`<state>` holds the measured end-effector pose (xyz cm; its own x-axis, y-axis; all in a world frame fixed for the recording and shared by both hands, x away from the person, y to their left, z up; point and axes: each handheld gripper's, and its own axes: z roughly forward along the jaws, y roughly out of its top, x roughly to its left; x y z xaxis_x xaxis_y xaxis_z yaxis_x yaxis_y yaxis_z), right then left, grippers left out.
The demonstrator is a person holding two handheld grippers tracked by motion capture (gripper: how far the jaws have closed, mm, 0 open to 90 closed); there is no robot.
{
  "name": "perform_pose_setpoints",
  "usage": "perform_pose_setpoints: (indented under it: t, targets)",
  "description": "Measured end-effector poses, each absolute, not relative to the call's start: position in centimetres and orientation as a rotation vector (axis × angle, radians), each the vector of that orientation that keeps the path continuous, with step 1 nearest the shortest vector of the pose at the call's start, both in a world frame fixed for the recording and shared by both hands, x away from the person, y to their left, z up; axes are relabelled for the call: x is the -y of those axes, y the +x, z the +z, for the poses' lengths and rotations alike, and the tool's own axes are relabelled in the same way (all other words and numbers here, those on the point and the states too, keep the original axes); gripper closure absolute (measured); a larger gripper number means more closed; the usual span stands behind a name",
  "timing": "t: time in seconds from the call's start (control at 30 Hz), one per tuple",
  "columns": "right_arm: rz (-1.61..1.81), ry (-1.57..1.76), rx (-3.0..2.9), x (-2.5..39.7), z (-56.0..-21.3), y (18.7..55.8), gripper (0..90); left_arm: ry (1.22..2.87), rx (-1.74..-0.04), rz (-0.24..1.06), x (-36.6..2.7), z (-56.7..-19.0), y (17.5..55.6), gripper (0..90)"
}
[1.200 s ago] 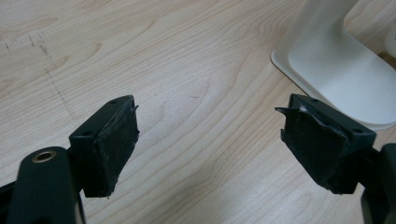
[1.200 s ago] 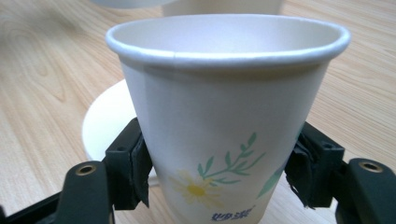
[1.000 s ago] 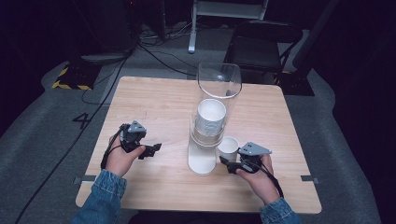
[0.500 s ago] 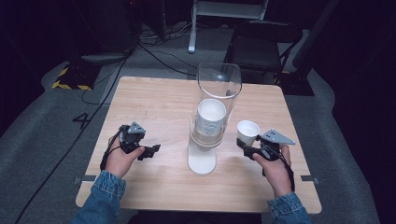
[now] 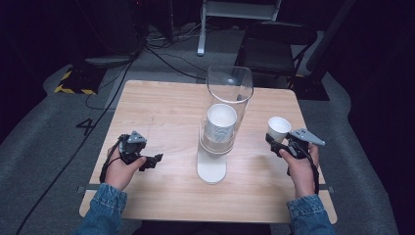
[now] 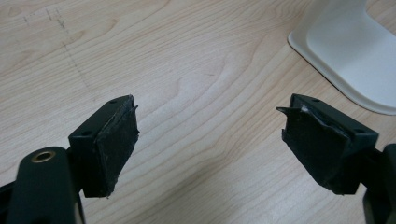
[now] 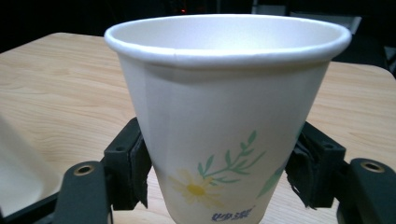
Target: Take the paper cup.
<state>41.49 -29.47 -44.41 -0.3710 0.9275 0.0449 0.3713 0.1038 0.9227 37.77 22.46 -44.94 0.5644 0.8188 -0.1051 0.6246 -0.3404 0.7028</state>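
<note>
A white paper cup [image 5: 279,128] [image 7: 224,121] with a printed daisy stands upright between the jaws of my right gripper [image 5: 279,144] [image 7: 219,172], which is shut on its lower wall, right of the dispenser. The cup dispenser [image 5: 222,122] is a clear tube holding a stack of white cups [image 5: 220,121] on a white base [image 5: 212,169] [image 6: 355,60] at the table's middle. My left gripper [image 5: 155,160] [image 6: 210,140] hovers low over the wood left of the base, open, nothing between its pads.
The wooden table [image 5: 166,107] has bare wood to the left and far side. A dark chair [image 5: 274,44] and cables lie on the floor beyond the far edge.
My right gripper has carried the cup from beside the dispenser's base out to the right and slightly farther away. The left gripper has stayed in place.
</note>
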Motion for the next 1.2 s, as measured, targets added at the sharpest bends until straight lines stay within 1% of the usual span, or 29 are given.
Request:
perform_pose_setpoints:
  t: [0.23,0.57,0.87,1.2]
  targets:
    - [1.219,1.332,-1.813,30.7,-45.6,42.8,31.5,2.065,-1.173,0.351,-23.3,-45.0,37.2,18.1]
    - [1.19,1.377,-1.88,31.0,-47.1,44.2,31.4,2.057,-1.188,0.356,-23.7,-45.1,36.9,18.1]
    - [1.153,1.376,-1.952,31.1,-48.5,44.5,30.9,2.065,-1.188,0.346,-23.5,-45.2,36.9,18.1]
    - [1.073,1.379,-2.024,30.9,-49.2,44.5,30.3,2.066,-1.185,0.339,-23.4,-45.2,37.0,18.1]
